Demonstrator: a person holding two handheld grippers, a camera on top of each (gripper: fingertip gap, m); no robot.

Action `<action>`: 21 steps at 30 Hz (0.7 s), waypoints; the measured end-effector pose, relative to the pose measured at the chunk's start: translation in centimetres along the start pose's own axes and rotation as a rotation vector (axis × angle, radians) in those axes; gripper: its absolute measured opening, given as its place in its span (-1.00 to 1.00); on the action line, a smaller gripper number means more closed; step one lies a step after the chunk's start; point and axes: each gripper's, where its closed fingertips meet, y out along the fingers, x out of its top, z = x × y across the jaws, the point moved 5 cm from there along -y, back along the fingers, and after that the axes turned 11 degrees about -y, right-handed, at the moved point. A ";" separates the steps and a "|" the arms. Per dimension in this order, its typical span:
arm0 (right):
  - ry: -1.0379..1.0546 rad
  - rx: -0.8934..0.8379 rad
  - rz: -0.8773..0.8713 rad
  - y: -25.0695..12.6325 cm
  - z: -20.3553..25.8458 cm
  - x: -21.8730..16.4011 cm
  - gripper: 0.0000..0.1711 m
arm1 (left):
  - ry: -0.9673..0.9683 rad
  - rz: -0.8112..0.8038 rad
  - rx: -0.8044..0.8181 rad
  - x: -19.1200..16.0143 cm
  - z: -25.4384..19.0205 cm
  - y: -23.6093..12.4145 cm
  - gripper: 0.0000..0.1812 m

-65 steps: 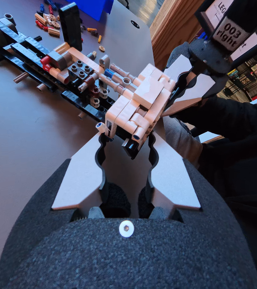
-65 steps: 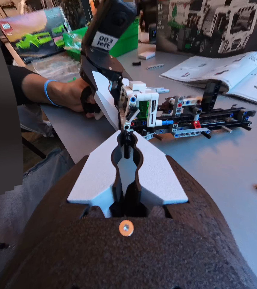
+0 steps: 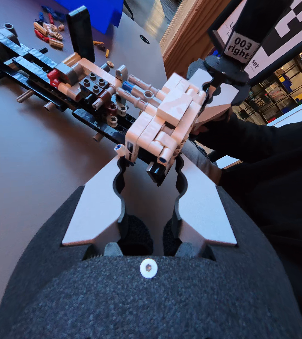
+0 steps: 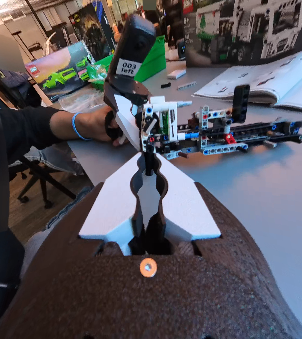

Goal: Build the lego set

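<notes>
The lego model (image 3: 84,88) is a long black chassis with a white front block (image 3: 166,117), lying on the grey table (image 3: 27,165). My left gripper (image 3: 149,161) is shut on the white front block, with one fingertip on each side. It also shows in the right wrist view (image 4: 128,121), holding the model's front end (image 4: 163,121). My right gripper (image 4: 148,156) is shut on a short black pin (image 4: 149,163) that sticks out under the front end. In the left wrist view the right gripper (image 3: 207,99) sits at the far side of the white block.
An open instruction booklet (image 4: 265,86) lies behind the model, with lego boxes (image 4: 58,73) and a green bin (image 4: 150,60) farther back. Loose small parts (image 3: 49,34) and a blue bin (image 3: 98,12) lie past the chassis. The table edge (image 4: 84,165) is close to the model's front. Left tips to right tips: about 5 cm.
Little has changed. Both grippers keep their hold, and the model's front end sits slightly closer to the right gripper's camera.
</notes>
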 end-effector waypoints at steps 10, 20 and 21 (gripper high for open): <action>-0.032 -0.045 -0.001 0.7 0.1 -0.1 -0.92 | -0.021 -0.004 -0.006 -0.1 0.1 -0.1 -0.40; -0.123 -0.082 0.000 0.6 0.5 0.1 -0.92 | -0.025 -0.008 -0.019 -0.2 0.0 -0.1 -0.40; -0.138 -0.088 0.003 0.6 0.5 0.1 -0.92 | -0.025 -0.008 -0.019 -0.2 0.0 -0.1 -0.40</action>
